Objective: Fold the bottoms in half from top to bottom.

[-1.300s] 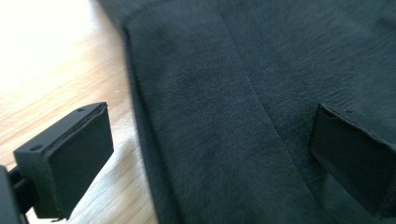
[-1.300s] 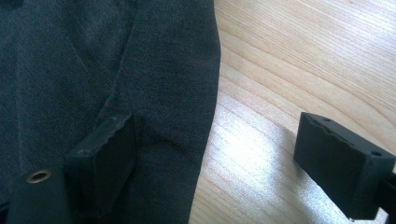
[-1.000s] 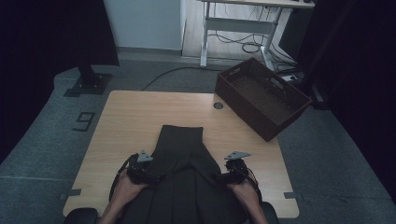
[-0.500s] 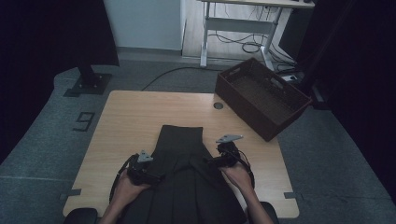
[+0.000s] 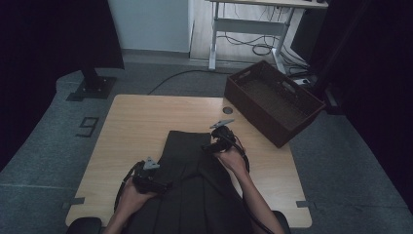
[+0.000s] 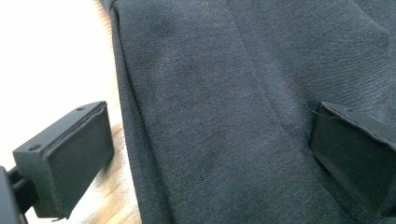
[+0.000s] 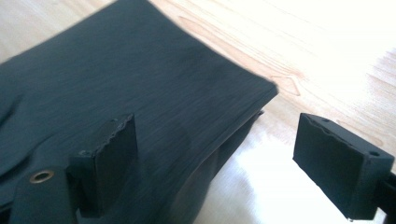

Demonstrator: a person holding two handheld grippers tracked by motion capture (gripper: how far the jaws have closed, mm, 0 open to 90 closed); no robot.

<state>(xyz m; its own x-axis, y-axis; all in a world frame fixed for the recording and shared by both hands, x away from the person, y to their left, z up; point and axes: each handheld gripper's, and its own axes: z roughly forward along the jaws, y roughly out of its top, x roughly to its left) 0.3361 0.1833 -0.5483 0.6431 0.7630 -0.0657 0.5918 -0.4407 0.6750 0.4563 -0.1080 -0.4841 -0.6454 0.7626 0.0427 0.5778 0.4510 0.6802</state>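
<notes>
Both pairs of jaws stand wide apart with nothing clamped: the left gripper (image 5: 163, 185) straddles the near left edge of the dark skirt (image 5: 195, 170), one jaw over bare wood, the other over cloth. Farther up, the right gripper (image 5: 207, 146) sits at the skirt's far right corner, which lies between its jaws. Beyond it the table (image 5: 146, 117) is open wood; a brown crate (image 5: 272, 100) overhangs its far right corner.

A: The high view is dim, murky and dark at its sides.
B: Beside the right gripper (image 7: 215, 168) the bench (image 7: 327, 51) glares white; the near jaws look soft.
</notes>
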